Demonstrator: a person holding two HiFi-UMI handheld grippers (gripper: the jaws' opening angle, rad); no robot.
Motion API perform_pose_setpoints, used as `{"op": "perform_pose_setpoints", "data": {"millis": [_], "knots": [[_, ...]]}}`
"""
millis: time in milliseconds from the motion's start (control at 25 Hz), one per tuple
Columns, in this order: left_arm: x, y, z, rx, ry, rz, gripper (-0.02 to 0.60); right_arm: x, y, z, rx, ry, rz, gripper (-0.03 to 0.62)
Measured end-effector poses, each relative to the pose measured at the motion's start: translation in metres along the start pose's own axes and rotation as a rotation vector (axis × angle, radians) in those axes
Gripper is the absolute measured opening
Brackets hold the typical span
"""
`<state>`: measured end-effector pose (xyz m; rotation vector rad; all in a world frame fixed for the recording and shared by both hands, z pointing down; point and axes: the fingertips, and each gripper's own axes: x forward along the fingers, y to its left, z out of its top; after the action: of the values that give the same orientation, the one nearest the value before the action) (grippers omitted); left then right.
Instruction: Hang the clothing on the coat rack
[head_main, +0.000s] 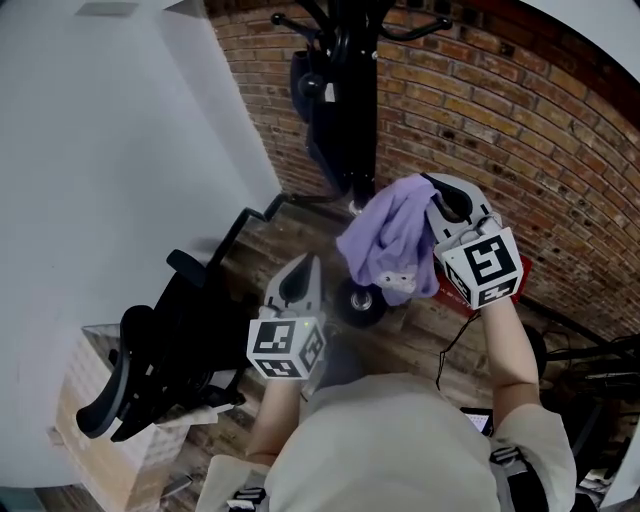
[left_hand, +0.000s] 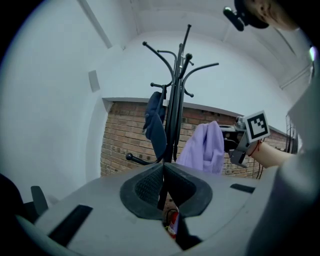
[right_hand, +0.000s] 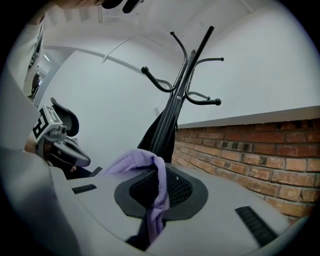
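A lilac garment (head_main: 385, 235) is clenched in the right gripper's (right_hand: 160, 186) jaws; the left gripper's (left_hand: 164, 184) jaws are closed, empty.

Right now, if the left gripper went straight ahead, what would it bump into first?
Probably the pole of the black metal coat rack, beside the dark blue garment hanging there. The left gripper points at it, though depth is unclear.

we saw a red brick wall (head_main: 480, 110) at the back, meeting a plain white wall (head_main: 110, 150) on the left. a black office chair (head_main: 165, 340) stood on the wooden floor (head_main: 290, 235), just beside a cardboard box (head_main: 95, 450). dark cables (head_main: 590, 360) lay at the right.
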<state>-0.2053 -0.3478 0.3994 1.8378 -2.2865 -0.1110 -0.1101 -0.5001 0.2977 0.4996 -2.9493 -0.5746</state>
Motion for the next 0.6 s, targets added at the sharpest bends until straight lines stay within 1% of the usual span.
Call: {"op": "perform_pose_setpoints", "data": {"millis": [400,600], "knots": [[0.02,0.007,-0.001,-0.014,0.015,-0.03,0.005,0.032,-0.003,-0.007,-0.039,0.035,0.058,0.011],[0.024,0.01,0.001,-0.026,0.005,-0.027,0.005,0.037,-0.012,-0.018,-0.011,0.048,0.051,0.011]]}}
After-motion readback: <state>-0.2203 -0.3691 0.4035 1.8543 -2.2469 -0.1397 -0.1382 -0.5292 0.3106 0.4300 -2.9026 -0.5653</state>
